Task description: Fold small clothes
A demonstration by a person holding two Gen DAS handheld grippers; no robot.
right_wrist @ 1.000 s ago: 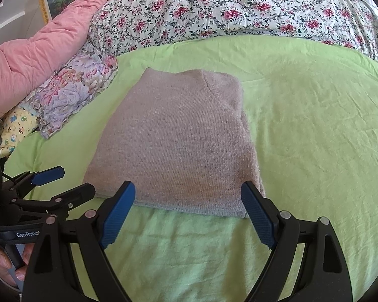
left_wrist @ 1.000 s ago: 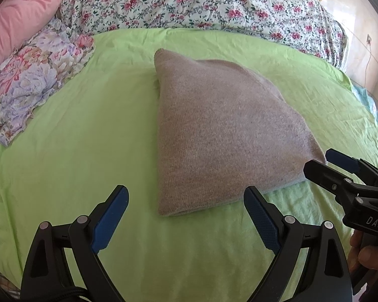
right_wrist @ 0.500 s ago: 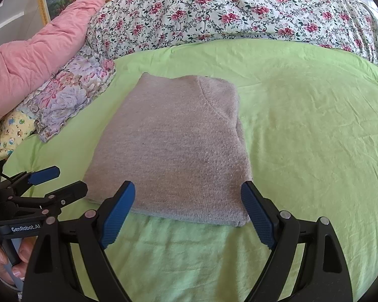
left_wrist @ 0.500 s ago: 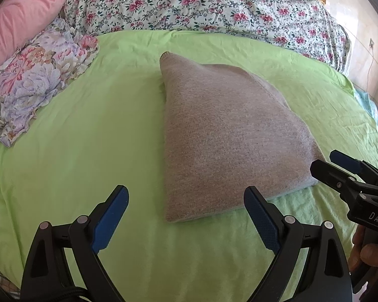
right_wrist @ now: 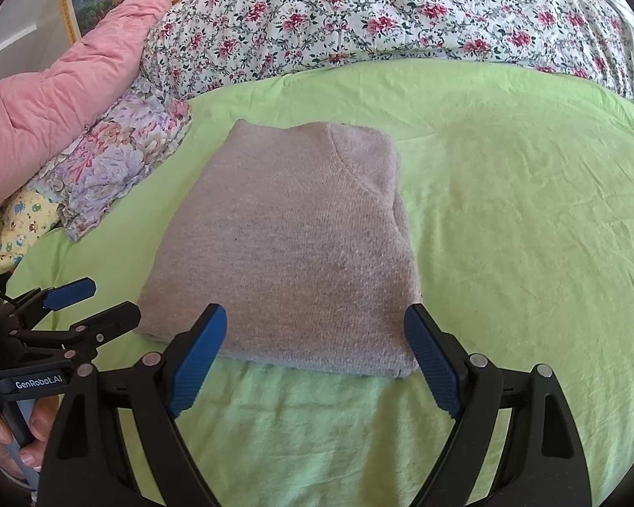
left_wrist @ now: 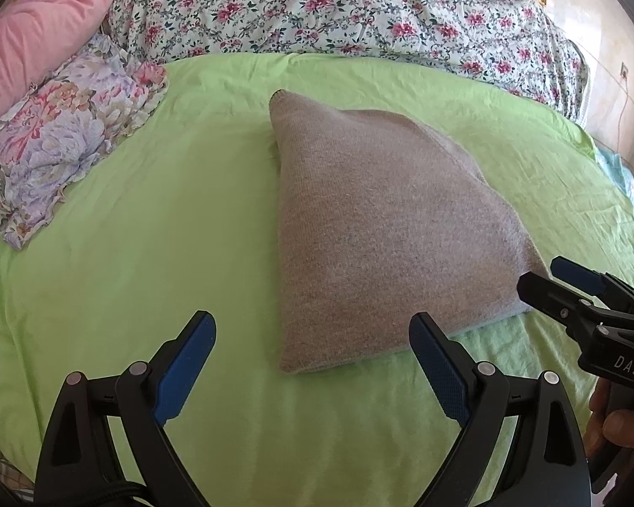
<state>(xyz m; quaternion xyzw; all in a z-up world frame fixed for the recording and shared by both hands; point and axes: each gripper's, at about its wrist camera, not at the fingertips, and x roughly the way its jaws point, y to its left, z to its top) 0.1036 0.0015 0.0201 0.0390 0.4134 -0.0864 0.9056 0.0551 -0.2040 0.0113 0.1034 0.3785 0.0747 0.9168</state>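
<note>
Our left hand-held gripper hangs wide and empty near the bed's front edge. The folded grey knitted sweater lies mid-bed. Our right hand-held gripper, equally wide, holds nothing. We judge folding finished; lift from both near corners together.

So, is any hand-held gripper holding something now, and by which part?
Nothing is held. The left hand-held gripper and the right hand-held gripper are open, and the folded sweater lies free on the bed.
</note>
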